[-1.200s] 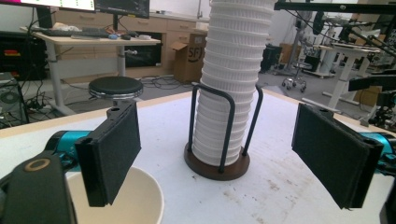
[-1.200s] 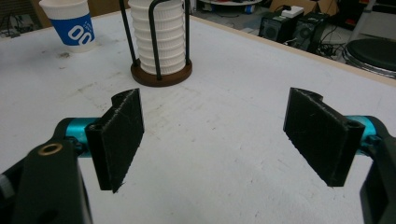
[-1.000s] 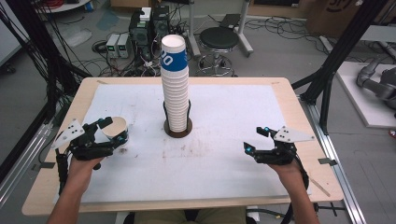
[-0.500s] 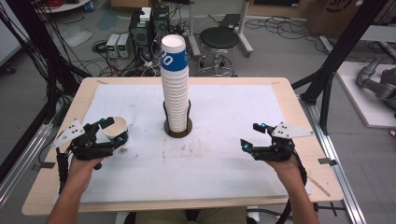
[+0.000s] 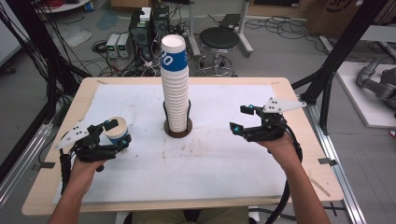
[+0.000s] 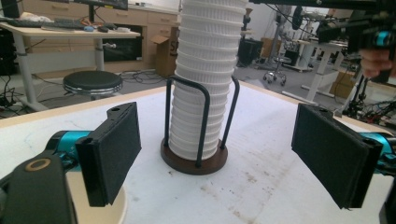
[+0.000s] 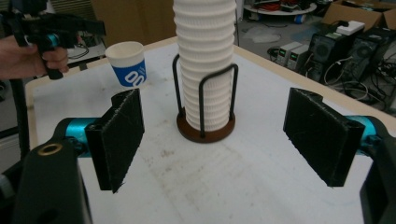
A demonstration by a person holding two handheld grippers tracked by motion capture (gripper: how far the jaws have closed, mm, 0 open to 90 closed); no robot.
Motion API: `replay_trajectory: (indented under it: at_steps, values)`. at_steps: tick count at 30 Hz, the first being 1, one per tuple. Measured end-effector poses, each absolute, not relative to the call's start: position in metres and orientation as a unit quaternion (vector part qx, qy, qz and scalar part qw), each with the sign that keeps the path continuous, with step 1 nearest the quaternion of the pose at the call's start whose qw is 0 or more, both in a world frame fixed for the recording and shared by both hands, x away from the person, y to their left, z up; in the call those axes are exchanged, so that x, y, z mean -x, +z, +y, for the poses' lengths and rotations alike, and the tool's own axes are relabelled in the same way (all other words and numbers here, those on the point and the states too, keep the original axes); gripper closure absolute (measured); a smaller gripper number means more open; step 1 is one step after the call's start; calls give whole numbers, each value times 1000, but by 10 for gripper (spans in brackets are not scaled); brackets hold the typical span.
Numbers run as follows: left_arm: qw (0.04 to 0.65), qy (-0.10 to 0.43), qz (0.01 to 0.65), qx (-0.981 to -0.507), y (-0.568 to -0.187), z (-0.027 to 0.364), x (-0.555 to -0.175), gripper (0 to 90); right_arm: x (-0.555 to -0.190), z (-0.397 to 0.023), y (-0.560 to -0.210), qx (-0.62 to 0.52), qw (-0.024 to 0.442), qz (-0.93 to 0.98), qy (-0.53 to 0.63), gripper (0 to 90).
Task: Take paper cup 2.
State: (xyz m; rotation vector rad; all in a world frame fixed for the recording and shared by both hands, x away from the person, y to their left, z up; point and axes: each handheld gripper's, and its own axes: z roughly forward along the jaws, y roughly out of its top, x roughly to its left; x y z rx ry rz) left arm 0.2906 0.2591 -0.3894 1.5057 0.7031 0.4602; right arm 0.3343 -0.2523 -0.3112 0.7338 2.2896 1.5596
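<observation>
A robotics lab or workshop. The wooden table (image 5: 56,186) with a stained white mat (image 5: 140,98) stands inside a frame of black struts (image 5: 348,46) hung with cables (image 5: 42,46). On the concrete floor beyond its far edge sit computer towers (image 5: 149,23), small grey power boxes (image 5: 119,45) in a tangle of wires, and a black stool (image 5: 219,39). At far right a grey robot arm (image 5: 376,84) lies on a white platform. The left gripper view shows desks (image 6: 70,32), cardboard boxes (image 6: 166,46) and more test benches (image 6: 322,60).
</observation>
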Motion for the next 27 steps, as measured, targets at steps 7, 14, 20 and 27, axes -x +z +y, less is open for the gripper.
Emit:
replay_trajectory:
  at_steps: [7,14,20,27]
  values:
    - [659,186,300,-664,-391,253,-291,159,-349,-225,-273,-223,125,796,548,208]
    - [661,185,290,-667,-392,247,-290,159,-369,-194,-239,-202,122,804,546,208]
    - [667,181,282,-666,-392,243,-289,159,-382,-177,-218,-198,124,804,547,208]
    - [667,181,276,-668,-392,240,-289,158,-396,-165,-205,-205,128,804,544,208]
